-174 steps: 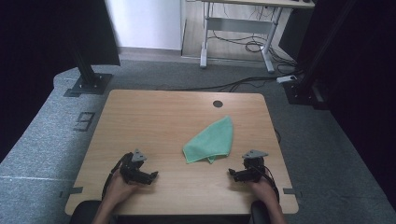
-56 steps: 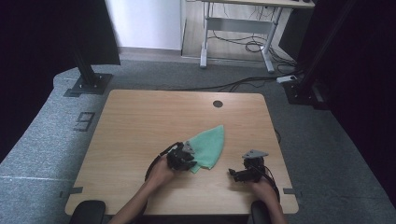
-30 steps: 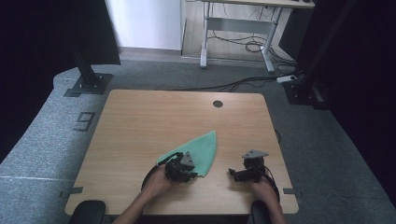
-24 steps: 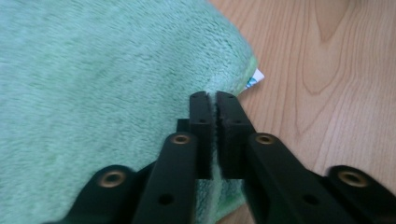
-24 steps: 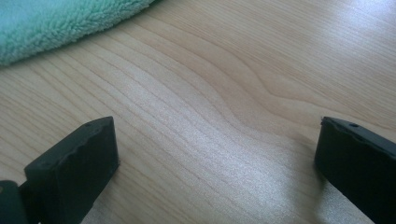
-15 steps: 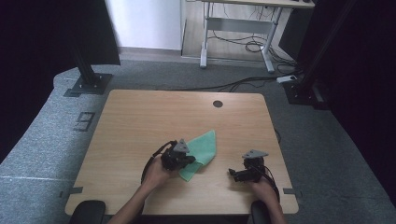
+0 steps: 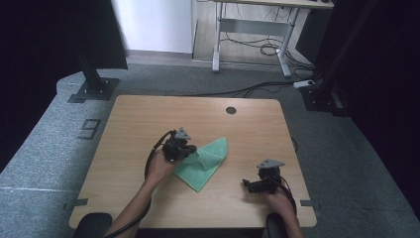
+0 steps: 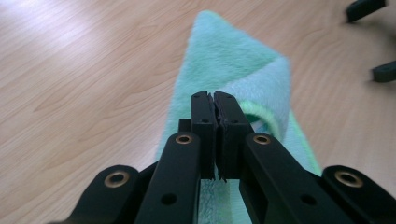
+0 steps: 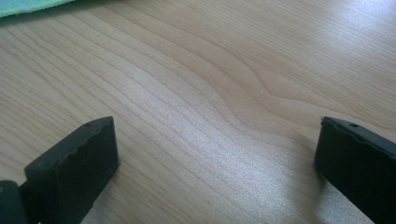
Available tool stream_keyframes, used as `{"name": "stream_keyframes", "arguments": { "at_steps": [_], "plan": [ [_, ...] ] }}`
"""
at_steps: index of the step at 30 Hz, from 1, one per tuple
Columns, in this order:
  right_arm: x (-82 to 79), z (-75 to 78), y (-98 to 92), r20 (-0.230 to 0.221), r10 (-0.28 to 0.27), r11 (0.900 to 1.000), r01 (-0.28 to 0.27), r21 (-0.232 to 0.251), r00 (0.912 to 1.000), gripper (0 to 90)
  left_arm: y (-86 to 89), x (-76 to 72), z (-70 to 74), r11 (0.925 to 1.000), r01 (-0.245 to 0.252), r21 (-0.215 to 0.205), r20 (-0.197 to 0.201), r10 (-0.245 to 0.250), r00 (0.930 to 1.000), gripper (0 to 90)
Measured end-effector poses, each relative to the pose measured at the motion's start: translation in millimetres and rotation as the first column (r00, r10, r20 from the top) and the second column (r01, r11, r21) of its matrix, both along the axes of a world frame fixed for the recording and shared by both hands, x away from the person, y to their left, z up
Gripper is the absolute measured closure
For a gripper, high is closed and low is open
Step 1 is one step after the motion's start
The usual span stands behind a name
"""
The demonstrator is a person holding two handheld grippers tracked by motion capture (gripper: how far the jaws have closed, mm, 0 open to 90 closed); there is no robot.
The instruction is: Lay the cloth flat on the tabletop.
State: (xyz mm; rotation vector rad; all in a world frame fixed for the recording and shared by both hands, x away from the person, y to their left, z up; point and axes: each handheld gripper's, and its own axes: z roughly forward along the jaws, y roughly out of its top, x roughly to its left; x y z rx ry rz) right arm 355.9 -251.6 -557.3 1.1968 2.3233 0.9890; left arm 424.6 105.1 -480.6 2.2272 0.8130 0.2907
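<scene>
A green cloth [image 7: 210, 159] lies near the middle of the wooden table [image 7: 143, 116], with one edge pulled up into a fold. My left gripper [image 7: 192, 149] is shut on that raised edge, and in the left gripper view the cloth [image 8: 224, 60] loops just behind the closed jaws of my left gripper [image 8: 215, 100]. My right gripper [image 7: 246, 184] rests low on the table near the front right, apart from the cloth. In the right gripper view, my right gripper [image 9: 219, 154] is open over bare wood, and a strip of the cloth [image 9: 23, 5] shows at the top left.
A round cable hole [image 7: 231, 110] sits at the table's far edge. The right gripper's fingers [image 8: 384, 72] show at the far right of the left gripper view. Grey carpet, black stands and a desk frame lie beyond the table.
My left gripper has moved away from the person and risen, carrying the cloth's left corner with it, so the cloth now folds over itself. The right gripper has stayed put.
</scene>
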Motion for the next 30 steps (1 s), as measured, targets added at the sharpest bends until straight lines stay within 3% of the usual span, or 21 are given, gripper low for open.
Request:
{"name": "stream_keyframes", "arguments": {
  "at_steps": [7, 12, 14, 21, 30],
  "plan": [
    [0.3, 0.2, -0.7, -0.002, 0.003, 1.0, -0.003, 0.007, 1.0, 0.0, 7.8, 13.5, -12.7, 0.9987, -0.047, 0.018, -0.022, 0.047, 0.9986, 87.0],
    [5.2, 3.4, -2.1, -0.022, -0.005, 0.996, 0.007, 0.09, 0.9997, 6.7, 15.1, 21.1, -20.9, 0.9967, -0.078, 0.024, -0.037, 0.079, 0.9962, 87.0],
    [7.5, 4.1, 2.4, -0.026, 0.001, 0.996, 0.001, 0.091, 0.9997, 6.7, 17.7, 23.4, -24.2, 0.9959, -0.086, 0.029, -0.042, 0.087, 0.9953, 87.0],
    [16.7, 13.0, 34.0, -0.006, 0.053, 0.994, -0.052, 0.097, 0.9986, 6.6, 24.1, 28.2, -31.8, 0.9938, -0.105, 0.036, -0.056, 0.107, 0.9927, 87.0],
    [37.7, 20.2, 81.5, -0.01, 0.074, 0.994, -0.073, 0.086, 0.9972, 6.6, 28.1, 30.0, -34.0, 0.9925, -0.118, 0.032, -0.059, 0.12, 0.991, 87.0]
  ]
}}
